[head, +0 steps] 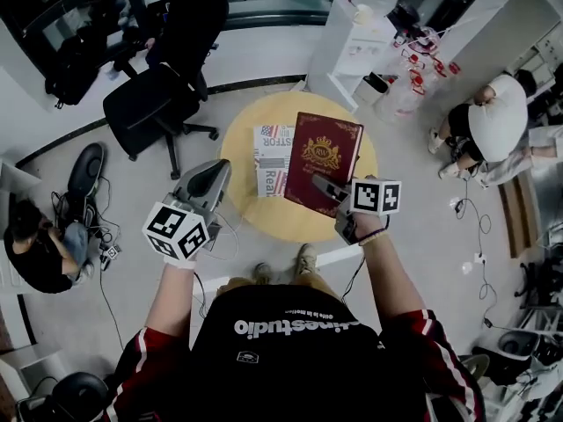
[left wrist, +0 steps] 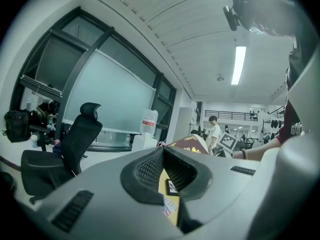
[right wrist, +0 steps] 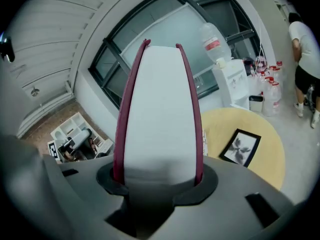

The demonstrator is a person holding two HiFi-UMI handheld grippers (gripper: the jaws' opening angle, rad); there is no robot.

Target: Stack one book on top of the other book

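Maroon book (head: 324,158) with a gold crest, gripped at its near edge by the right claw (head: 322,185) over the round yellow bench (head: 236,152) in the head view. Overlaps the right part of the white printed book (head: 270,158) lying flat on the bench; cannot tell from here whether touching it or held clear. Left claw (head: 220,172) over the bench's left edge, pointing toward the white printed book and stopping short of it. Black office chair (head: 158,104) beyond the bench at upper left, water dispenser (head: 356,47) behind the bench, crouching person (head: 493,121) on the floor at far right.

Left gripper view: left claw (left wrist: 164,159) spread, ribbed pads (left wrist: 147,169) apart with nothing between them. Through the gap, a strip of yellow bench (left wrist: 164,179) and a corner of the white printed book (left wrist: 168,201). Maroon book (left wrist: 192,145) raised and tilted just past the claw's housing, with the right claw's marker cube (left wrist: 227,141) beside it. Office chair (left wrist: 75,144) at left, standing person (left wrist: 215,129) far off.

Right gripper view: right claw (right wrist: 159,179) pinching the maroon book (right wrist: 160,114) across its thickness, one jaw on each cover, pale page block facing the camera, far end rising toward the windows. Bench (right wrist: 270,159) below and to the right, carrying a small black-framed picture (right wrist: 240,148). Water dispenser (right wrist: 227,79) beyond the bench, person (right wrist: 305,59) bent over at the right edge.
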